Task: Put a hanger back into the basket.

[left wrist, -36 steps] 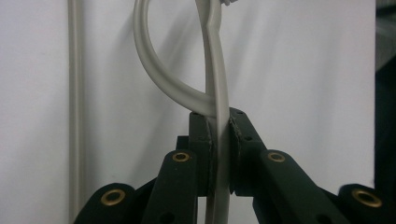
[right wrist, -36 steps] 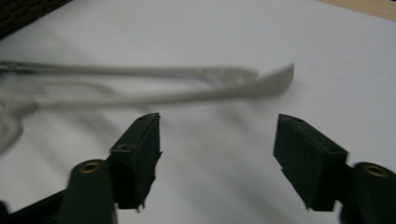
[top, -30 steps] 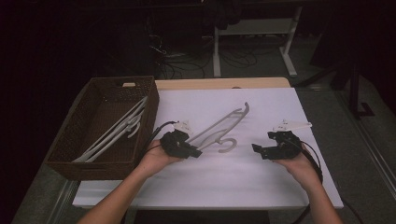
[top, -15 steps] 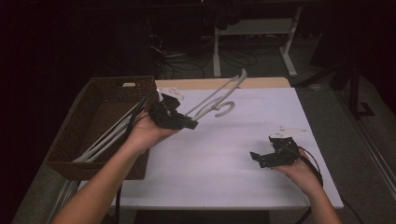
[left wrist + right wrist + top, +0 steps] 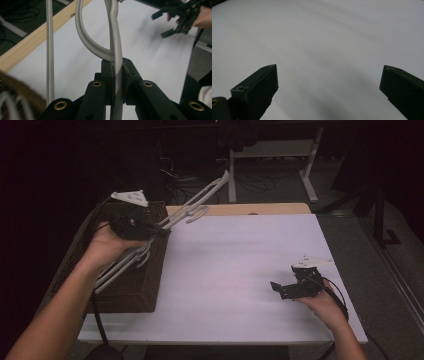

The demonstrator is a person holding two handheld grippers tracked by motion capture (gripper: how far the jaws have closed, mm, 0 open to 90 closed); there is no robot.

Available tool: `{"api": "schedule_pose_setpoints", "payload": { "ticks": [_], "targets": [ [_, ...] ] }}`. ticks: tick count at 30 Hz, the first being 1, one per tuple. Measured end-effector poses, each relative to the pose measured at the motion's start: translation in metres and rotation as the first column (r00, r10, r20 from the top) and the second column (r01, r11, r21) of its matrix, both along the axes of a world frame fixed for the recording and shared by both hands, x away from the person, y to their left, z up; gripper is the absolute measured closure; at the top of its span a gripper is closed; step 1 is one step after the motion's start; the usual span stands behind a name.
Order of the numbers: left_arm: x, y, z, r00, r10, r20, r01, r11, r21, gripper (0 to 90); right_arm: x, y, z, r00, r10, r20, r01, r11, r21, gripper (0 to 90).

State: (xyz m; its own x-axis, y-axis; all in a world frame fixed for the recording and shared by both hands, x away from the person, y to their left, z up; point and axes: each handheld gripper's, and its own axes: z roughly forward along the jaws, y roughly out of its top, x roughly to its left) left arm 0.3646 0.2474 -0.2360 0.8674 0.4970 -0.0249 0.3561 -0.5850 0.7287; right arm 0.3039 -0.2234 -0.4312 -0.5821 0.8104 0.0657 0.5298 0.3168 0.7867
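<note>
Left gripper point(image 5: 150, 231) clenched on a hanger point(image 5: 197, 202), held in the air over the basket point(image 5: 135, 290), right edge. Thin grip near the hook; hanger could pivot, slip, or snag hangers point(image 5: 120, 267) already in the basket. Right gripper point(image 5: 285, 289), well right of the basket, released, nothing between its jaws.
</note>
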Motion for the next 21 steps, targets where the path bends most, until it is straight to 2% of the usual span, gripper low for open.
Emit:
{"api": "schedule_pose_setpoints", "payload": {
  "ticks": [4,8,11,14,18,21],
  "targets": [
    [-0.001,0.033,-0.006,0.9992,0.039,0.003,-0.040,0.9992,0.004,82.1,0.000,0.000,-0.001,1.0000,-0.002,-0.003,0.002,1.0000,-0.004,1.5],
    [-0.004,0.063,-0.019,0.9978,0.065,-0.012,-0.066,0.9978,-0.009,82.1,0.001,0.000,-0.001,1.0000,-0.003,-0.001,0.003,0.9999,-0.010,1.5],
    [-0.006,0.081,-0.032,0.9951,0.097,-0.023,-0.097,0.9953,0.002,82.1,0.002,0.000,-0.002,1.0000,-0.005,-0.003,0.005,0.9999,-0.013,1.5],
    [-0.008,0.097,-0.045,0.9912,0.127,-0.035,-0.127,0.9918,0.014,82.1,0.002,0.000,-0.001,1.0000,-0.009,-0.003,0.009,0.9999,-0.013,1.5],
    [-0.012,0.118,-0.055,0.9822,0.182,-0.046,-0.181,0.9831,0.028,82.1,0.002,-0.001,-0.002,0.9999,-0.013,-0.003,0.013,0.9998,-0.012,1.5],
    [-0.015,0.134,-0.061,0.9746,0.218,-0.051,-0.217,0.9760,0.013,82.1,0.003,-0.001,-0.002,0.9999,-0.013,-0.004,0.013,0.9998,-0.017,1.5]
  ]
}}
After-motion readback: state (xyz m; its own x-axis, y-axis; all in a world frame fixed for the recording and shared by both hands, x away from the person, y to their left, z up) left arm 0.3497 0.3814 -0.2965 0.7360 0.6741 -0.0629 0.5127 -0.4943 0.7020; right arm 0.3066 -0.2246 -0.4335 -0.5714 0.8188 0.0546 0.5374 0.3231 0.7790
